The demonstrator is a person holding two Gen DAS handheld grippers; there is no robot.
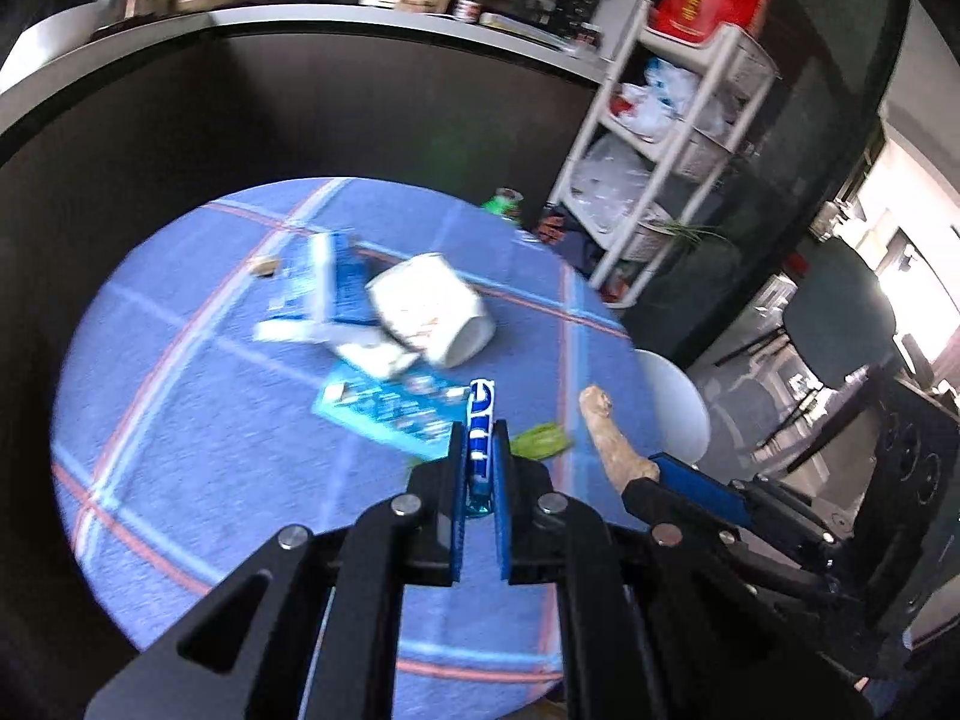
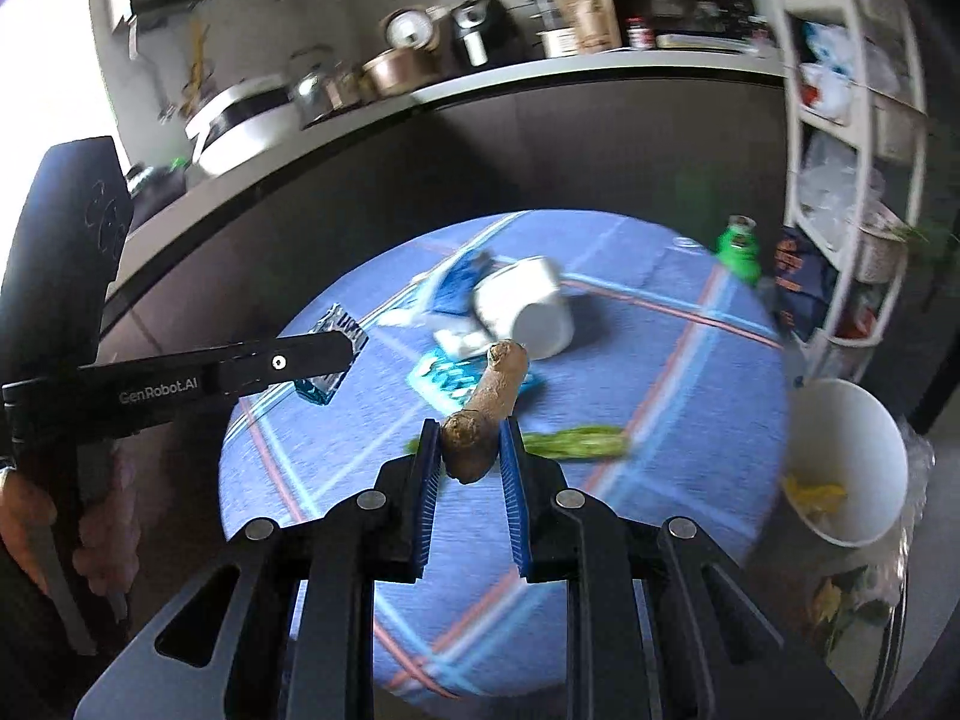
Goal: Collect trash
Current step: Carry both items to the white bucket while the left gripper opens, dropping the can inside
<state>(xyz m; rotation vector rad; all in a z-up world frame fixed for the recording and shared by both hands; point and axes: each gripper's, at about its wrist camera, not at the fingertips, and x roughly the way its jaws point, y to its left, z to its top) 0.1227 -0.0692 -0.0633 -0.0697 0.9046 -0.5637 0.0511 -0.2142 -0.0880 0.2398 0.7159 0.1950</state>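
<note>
My left gripper is shut on a flat blue wrapper above the round blue checked table. It also shows in the right wrist view, with the wrapper in it. My right gripper is shut on a brown root-like stick, also seen in the left wrist view. On the table lie a tipped white cup, blue and white packets, a light-blue packet and a green leafy scrap.
A white bin holding yellow scraps stands beside the table at the right. A green bottle stands at the table's far edge. A white shelf rack and a dark counter with kitchenware stand behind.
</note>
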